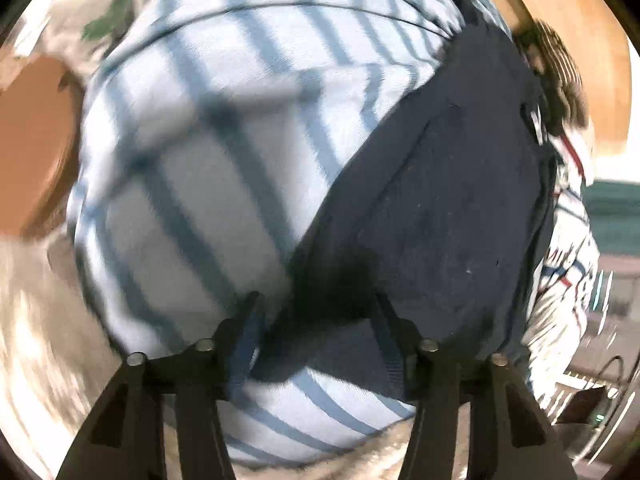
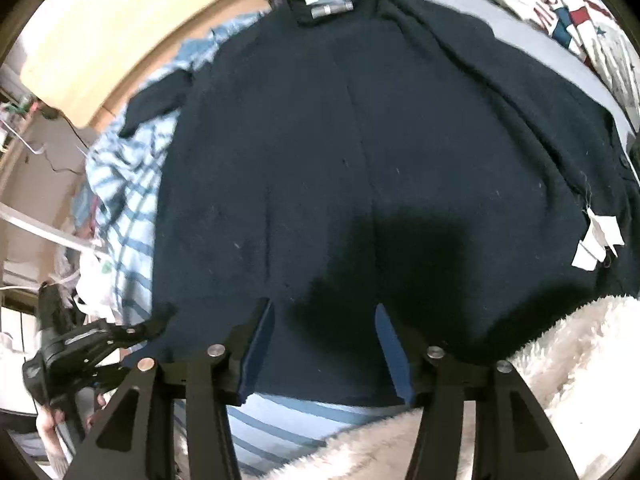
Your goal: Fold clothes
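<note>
**Ana:** Left wrist view first. What is under the left gripper (image 1: 316, 320)?

**Ben:** It tilts steeply down over a dark navy knit sweater (image 1: 432, 184) that lies on a pale blue and white striped cloth (image 1: 192, 152). The sweater's lower left corner sits right between the blue-padded fingers (image 1: 250, 336). They stand apart, about half spread, and neither pad presses on the fabric, so nothing is held. The picture is smeared, mostly at the edges.

**Ana:** Anything else there?

**Ben:** A white garment with red and blue lettering (image 1: 568, 264) lies along the sweater's right side, and a light wooden board (image 1: 580, 40) curves across the upper right.

**Ana:** Now the right wrist view.

**Ben:** The right gripper (image 2: 324, 332) also points steeply down, over the sweater's (image 2: 360, 140) bottom hem. The sweater is spread flat with its collar and label far from the camera and white tags (image 2: 596, 240) at its right edge. The fingers (image 2: 390, 344) are parted to about half width, hovering over the hem; I see no fabric pinched between them.

**Ana:** And the other gripper?

**Ben:** The left gripper (image 2: 158, 320) shows at the lower left, its tips at the sweater's left corner, with a hand (image 2: 50, 428) on its handle. A fluffy white blanket (image 2: 560, 368) lies at the lower right, and the striped cloth (image 2: 120, 208) peeks out at the left.
</note>
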Available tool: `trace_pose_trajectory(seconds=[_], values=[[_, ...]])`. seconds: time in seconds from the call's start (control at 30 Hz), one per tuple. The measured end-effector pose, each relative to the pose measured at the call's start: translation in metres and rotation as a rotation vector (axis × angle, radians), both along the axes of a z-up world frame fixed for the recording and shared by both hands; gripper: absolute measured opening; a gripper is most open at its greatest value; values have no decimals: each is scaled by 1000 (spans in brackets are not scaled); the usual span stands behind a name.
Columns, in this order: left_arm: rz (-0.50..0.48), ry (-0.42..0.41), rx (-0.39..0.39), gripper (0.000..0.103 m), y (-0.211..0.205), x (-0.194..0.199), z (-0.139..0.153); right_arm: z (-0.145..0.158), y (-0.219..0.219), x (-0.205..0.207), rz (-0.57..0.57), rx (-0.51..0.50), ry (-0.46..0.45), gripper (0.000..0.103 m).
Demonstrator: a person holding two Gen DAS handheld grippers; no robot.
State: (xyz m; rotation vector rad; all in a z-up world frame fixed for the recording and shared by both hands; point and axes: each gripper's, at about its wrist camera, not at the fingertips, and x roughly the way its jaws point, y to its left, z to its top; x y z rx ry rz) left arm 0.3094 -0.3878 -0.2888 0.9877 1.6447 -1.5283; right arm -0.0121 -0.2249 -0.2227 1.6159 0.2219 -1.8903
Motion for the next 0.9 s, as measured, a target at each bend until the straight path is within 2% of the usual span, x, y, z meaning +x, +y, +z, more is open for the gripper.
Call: trace_pose_trajectory(seconds=[0.1,0.13,0.17,0.2,0.23,0.3,0.43,0.57,0.63,0.73,0.8,0.83,0.87,0.9], values=[[133,60,-6,56,5,19,-7,-16,-2,-1,43,64,-45,57],[151,71,-6,53,5,22,-9,-20,-3,0,65,76,-56,57],[134,57,-13,32,14,1,-11,-24,-6,4,99,82,-66,57],[87,8,-20,13,20,-15,-13,-26,-8,7,132,86,-73,57],[41,-24,-17,4,20,-19,-15,-27,-11,12,164,82,-72,57],[-4,-34,-1,4,20,-12,-13,-28,-20,27,260,78,-59,57],[-9,-56,-20,3,12,-7,-11,-33,-38,60,452,81,-41,56],[49,-27,-31,4,7,-15,-10,-41,-53,90,607,121,57,55],[91,4,-17,5,8,-16,-14,-51,-60,106,694,181,111,55],[133,52,1,8,41,73,-30,-63,-64,124,792,240,194,57],[136,65,6,11,63,75,-29,-64,-64,130,820,258,240,58],[135,68,7,12,67,70,-23,-65,-64,131,825,263,259,53],[137,71,9,14,64,58,-26,-64,-64,128,808,257,268,35],[139,74,12,15,59,44,-30,-63,-63,124,782,254,276,25]])
